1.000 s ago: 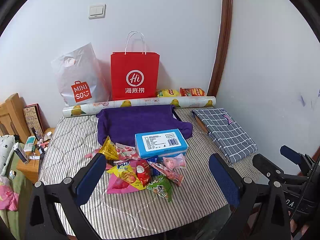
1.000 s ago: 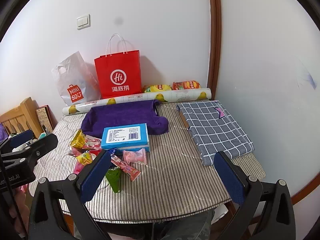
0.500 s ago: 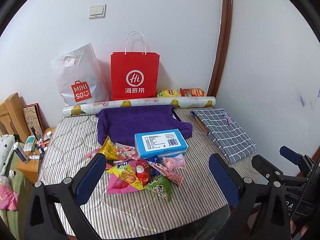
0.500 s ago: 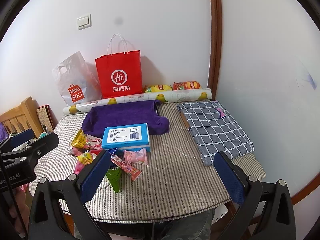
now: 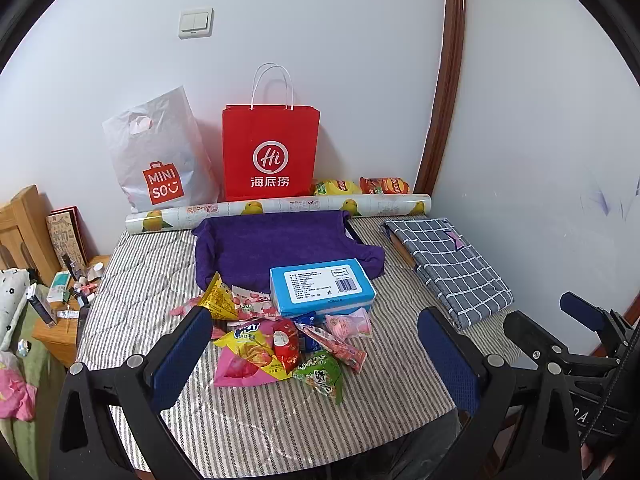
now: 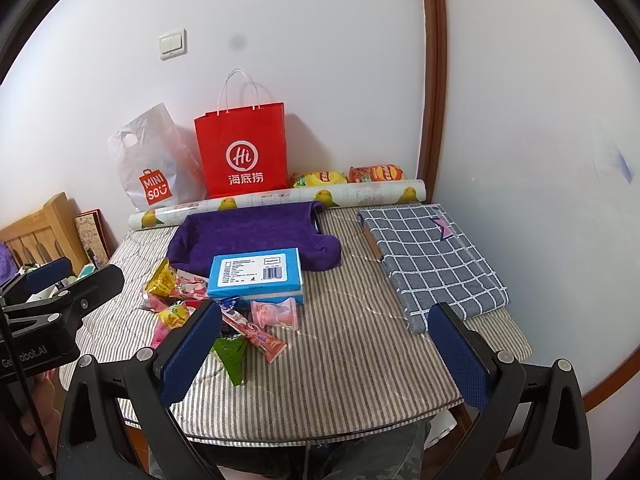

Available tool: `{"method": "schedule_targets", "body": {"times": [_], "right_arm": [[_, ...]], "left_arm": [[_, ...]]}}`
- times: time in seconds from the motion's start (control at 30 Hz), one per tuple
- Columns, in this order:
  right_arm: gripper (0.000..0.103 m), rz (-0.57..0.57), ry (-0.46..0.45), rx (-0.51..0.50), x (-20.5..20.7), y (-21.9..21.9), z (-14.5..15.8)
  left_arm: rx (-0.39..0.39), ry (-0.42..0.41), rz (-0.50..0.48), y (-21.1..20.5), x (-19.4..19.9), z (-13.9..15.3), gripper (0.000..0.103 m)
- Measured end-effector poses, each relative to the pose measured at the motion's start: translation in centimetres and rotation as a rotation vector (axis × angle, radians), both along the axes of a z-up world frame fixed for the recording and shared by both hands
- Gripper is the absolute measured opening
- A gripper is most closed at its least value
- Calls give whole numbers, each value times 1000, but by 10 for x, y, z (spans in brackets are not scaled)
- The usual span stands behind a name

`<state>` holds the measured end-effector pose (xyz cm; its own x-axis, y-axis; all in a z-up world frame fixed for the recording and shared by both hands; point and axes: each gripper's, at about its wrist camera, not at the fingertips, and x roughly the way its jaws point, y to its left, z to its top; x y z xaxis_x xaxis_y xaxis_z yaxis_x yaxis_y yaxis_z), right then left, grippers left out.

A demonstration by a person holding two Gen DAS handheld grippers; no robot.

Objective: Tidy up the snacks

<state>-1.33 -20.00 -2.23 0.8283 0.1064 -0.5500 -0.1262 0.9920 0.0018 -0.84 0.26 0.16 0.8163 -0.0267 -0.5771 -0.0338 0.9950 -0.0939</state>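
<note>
White walls meet at a corner with a brown wooden trim strip, and against them stands the desk (image 5: 152, 264), covered in a grey striped quilted cloth. At its back edge a long printed paper roll (image 5: 280, 210) lies along the wall, with a red paper bag (image 5: 270, 152) and a white plastic shopping bag (image 5: 160, 152) standing upright behind it. A purple towel (image 5: 280, 248) is spread near the middle, and a folded grey checked cloth (image 5: 448, 264) lies on the right side, its long axis running away from the cameras. A blue box (image 5: 322, 286) lies flat at the towel's front edge, long axis across the desk, label up. Just in front and left of the box sits the pile of snacks (image 5: 276, 340): small packets touching and overlapping, including a long pink stick packet (image 6: 256, 332) lying diagonally. Two chip bags (image 5: 360, 187) lie behind the roll. The left claw (image 5: 316, 356) hangs above the pile, jaws wide apart, holding nothing. The right claw (image 6: 326, 352) hangs over bare cloth right of the pile, jaws likewise wide apart.
</note>
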Motion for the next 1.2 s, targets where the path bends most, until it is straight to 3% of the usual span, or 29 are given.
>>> {"method": "schedule_targets", "body": {"times": [0.7, 1.2], "right_arm": [[102, 19, -3, -6, -4, 7, 0], [102, 40, 73, -25, 25, 21, -35]], "left_arm": [[-4, 6, -5, -1, 1, -2, 103], [-24, 77, 11, 17, 27, -38, 103]]}}
